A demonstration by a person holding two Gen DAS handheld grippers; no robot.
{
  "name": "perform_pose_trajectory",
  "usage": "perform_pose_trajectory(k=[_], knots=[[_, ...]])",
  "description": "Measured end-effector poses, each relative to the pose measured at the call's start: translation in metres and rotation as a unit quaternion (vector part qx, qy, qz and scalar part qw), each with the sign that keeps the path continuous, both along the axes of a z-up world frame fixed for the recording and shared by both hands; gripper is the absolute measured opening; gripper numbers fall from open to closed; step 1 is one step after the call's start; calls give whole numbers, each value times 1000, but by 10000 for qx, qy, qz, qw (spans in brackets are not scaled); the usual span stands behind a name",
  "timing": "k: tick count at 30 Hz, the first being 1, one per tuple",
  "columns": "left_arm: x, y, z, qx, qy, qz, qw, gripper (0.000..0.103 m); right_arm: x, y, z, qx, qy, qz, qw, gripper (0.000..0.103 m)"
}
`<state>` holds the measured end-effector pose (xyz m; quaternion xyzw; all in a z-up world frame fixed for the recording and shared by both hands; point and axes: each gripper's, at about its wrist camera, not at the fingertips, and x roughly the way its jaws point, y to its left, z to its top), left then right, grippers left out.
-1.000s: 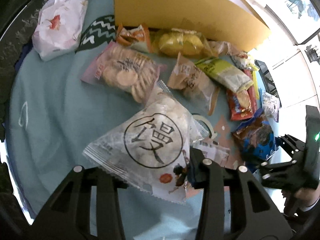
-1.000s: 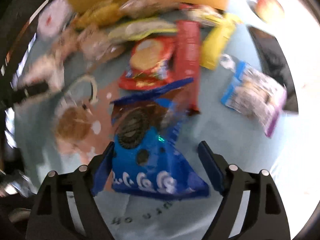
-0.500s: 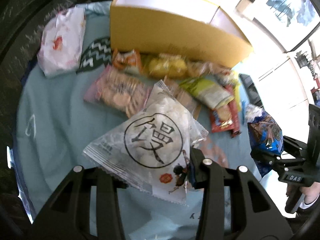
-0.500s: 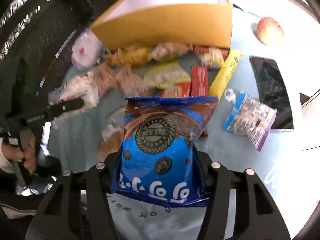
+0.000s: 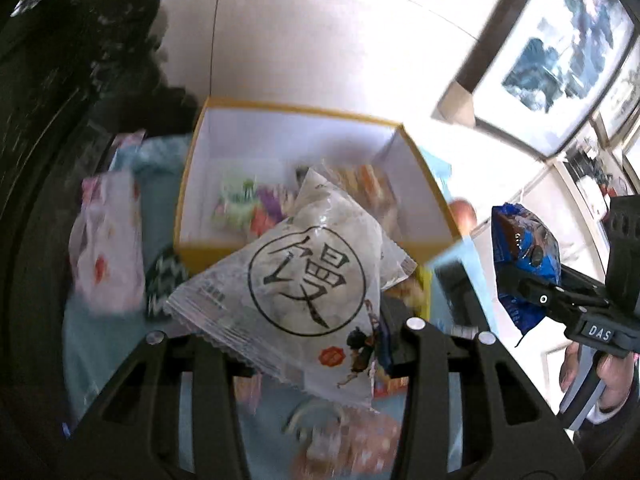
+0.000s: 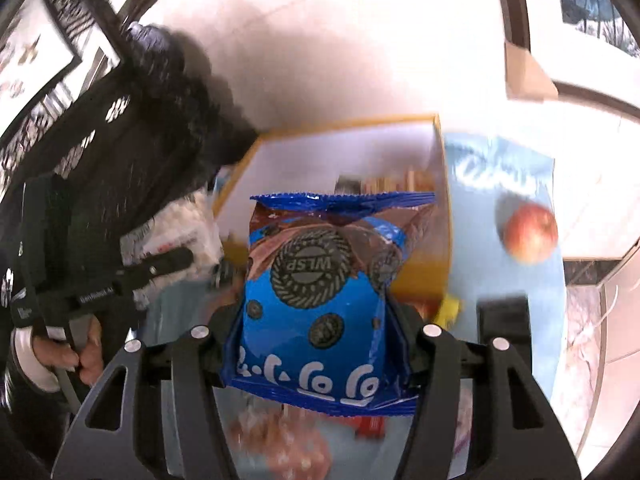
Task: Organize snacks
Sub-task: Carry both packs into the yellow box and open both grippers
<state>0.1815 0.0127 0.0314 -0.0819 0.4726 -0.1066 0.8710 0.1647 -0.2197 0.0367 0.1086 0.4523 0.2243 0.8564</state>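
My left gripper (image 5: 304, 344) is shut on a clear bag of white buns (image 5: 304, 280) with a big black character in a circle, lifted in front of the yellow box (image 5: 208, 256). Several snacks lie blurred inside the box's white interior. My right gripper (image 6: 316, 344) is shut on a blue bag of chocolate sandwich cookies (image 6: 320, 300), raised before the same yellow box (image 6: 424, 272). In the left wrist view the right gripper (image 5: 532, 292) shows at the right with the cookie bag (image 5: 524, 240); in the right wrist view the left gripper (image 6: 168, 264) shows at the left with the bun bag (image 6: 176, 232).
A light blue cloth (image 5: 100, 344) covers the table. A white and pink packet (image 5: 108, 248) lies left of the box. An apple (image 6: 530, 234) and a dark phone (image 6: 504, 320) lie right of it. More snack packets (image 6: 280, 440) blur below the grippers. Hands (image 6: 76, 356) hold the grippers.
Both grippers have risen off the table with their bags and tilted up towards the yellow box, whose inside now shows. The right gripper closed on the cookie bag within the last second.
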Motion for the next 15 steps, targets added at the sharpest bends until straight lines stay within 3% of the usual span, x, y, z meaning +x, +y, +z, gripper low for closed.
perform_pose_trajectory(k=[4,10,12,13,15], knots=[[54,-6,-8,69,54,70,9999,42,50,9,-10,-35,28,-152,9999,58],[112,-6,-45,115,375,229,9990,44,106,19,-54,-72,389,-314,9987,59],[121,-5,-57,79,482,379,9981,70,118,19,-69,-46,558,-437,9975,65],[126,-4,-61,245,545,633,9962,96,122,18,-75,-47,652,-550,9963,69],[124,-1,-61,358,367,896,9947,99,121,8,-79,34,625,-849,9944,75]])
